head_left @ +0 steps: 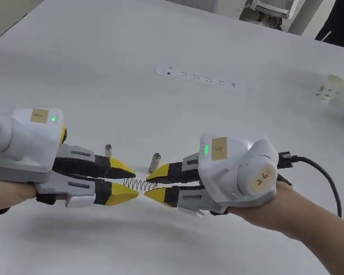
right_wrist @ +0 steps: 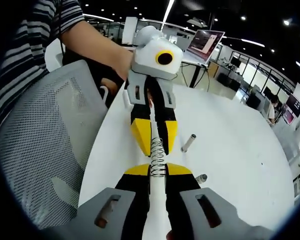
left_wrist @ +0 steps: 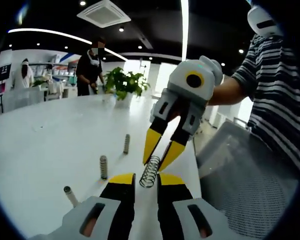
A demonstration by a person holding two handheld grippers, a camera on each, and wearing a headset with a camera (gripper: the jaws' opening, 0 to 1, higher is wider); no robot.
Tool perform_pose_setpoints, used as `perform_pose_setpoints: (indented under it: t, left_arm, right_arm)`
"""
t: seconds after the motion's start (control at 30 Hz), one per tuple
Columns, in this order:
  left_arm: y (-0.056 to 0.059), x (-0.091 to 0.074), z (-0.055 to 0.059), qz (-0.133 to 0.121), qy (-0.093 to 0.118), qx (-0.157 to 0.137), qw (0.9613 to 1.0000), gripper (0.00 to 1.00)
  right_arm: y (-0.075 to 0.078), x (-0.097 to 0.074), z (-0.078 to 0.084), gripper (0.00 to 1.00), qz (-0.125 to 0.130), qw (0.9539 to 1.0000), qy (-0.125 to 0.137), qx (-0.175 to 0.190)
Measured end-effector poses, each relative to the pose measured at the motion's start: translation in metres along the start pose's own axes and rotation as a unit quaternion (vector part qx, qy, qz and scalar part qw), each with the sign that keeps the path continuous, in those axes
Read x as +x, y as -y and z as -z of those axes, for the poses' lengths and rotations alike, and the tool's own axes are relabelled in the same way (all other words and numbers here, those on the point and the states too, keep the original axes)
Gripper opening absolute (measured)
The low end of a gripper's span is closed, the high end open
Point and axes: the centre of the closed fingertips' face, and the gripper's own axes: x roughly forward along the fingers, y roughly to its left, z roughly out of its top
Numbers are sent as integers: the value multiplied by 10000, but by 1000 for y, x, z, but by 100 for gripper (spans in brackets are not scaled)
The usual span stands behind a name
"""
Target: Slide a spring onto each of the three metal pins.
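L gripper (head_left: 134, 183): jaws closed on one end of spring (head_left: 139, 184). R gripper (head_left: 147, 187): jaws closed on the other end, tip to tip w/ L gripper. Spring: appeared held clear of white table (head_left: 160, 34), long axis horiz., lying straight along the line between the two sets of tips. Pins: upright on the table, just beyond the grippers on the side away from the person, so approx. at right angles to the spring's axis. Bare pin (head_left: 108, 150) stood just behind L gripper's jaws. Coiled pin (head_left: 155, 162), already w/ a spring on it, stood just behind R gripper's. Judged: L gripper was nearer the bare pin, and the spring needed tipping to vert. before going down over it.
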Motion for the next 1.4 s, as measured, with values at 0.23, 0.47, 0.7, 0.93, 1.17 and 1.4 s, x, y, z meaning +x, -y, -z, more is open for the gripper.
perform_pose_setpoints:
  t: [0.23, 0.47, 0.7, 0.93, 1.17, 1.4]
  left_arm:
    - [4, 2, -3, 135, 14, 99, 9999, 3]
    - [7, 4, -3, 244, -66, 185, 9995, 2]
    - [12, 6, 0, 381, -132, 215, 9990, 2]
    - [17, 10, 5, 500, -210, 213, 9983, 2]
    - [19, 10, 6, 557, -223, 192, 9980, 2]
    - [21, 12, 14, 590, -369, 268, 9972, 2]
  right_arm:
    - [0, -4, 2, 8, -27, 10000, 12, 13]
    - [-3, -5, 3, 8, -61, 10000, 3, 14]
    - [-6, -7, 6, 11, -61, 9996, 52, 255]
    - [-12, -10, 13, 13, -126, 9983, 118, 551]
    - [-16, -10, 15, 8, -135, 9986, 151, 493]
    - [-18, -11, 14, 7, -206, 9993, 53, 307]
